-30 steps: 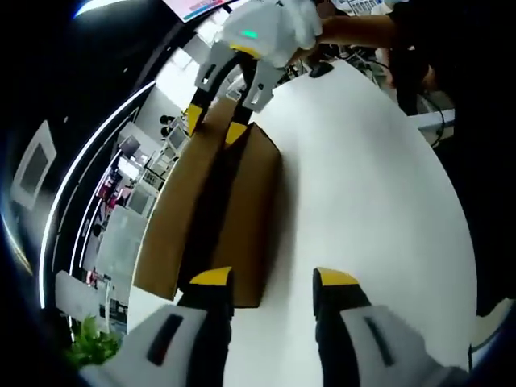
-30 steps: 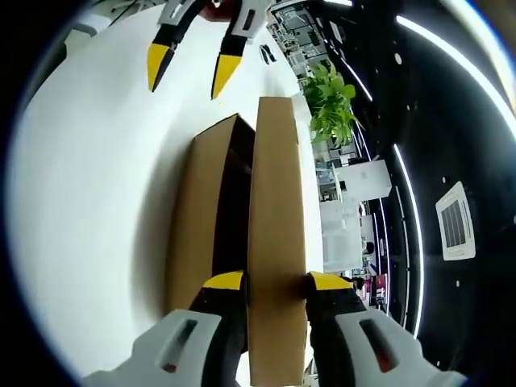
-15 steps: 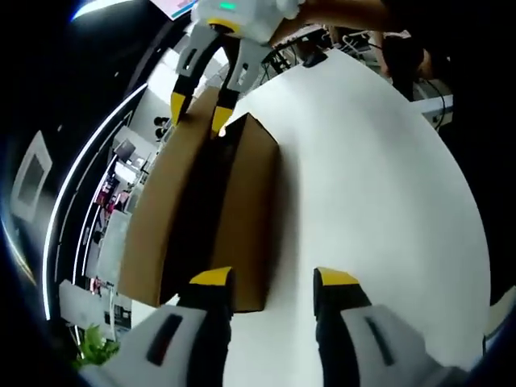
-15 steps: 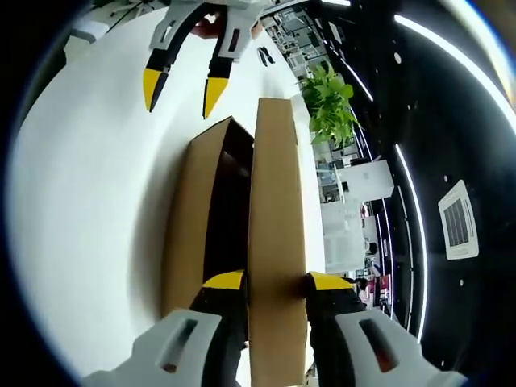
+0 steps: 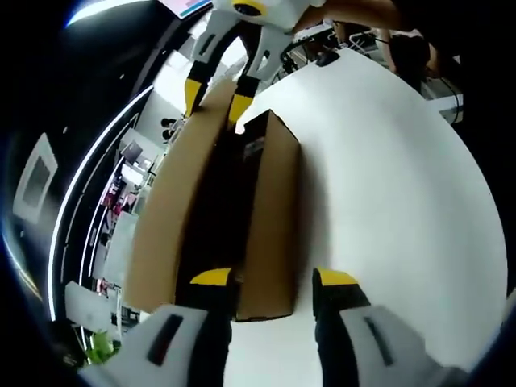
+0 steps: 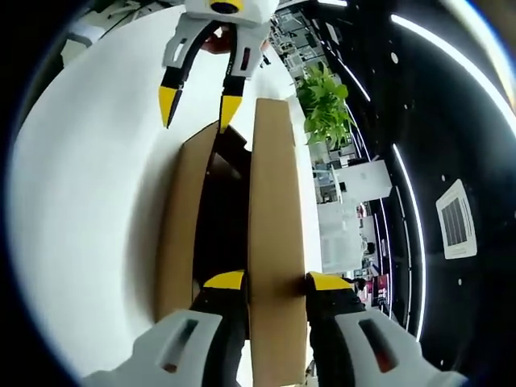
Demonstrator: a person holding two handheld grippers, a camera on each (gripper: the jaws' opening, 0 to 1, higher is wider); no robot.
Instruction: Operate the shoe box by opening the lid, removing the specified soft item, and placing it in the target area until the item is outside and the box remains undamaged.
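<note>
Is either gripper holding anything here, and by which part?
The right gripper clamps the raised lid at its near edge. The left gripper is open, straddling the box wall, holding nothing.

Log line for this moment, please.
lid: raised, clamped by right gripper | left gripper: open at box end wall | item: unseen

A brown cardboard shoe box [image 5: 270, 218] is set on a white table. Its lid [image 6: 274, 234] is raised on edge. The inside is seen as dark.
</note>
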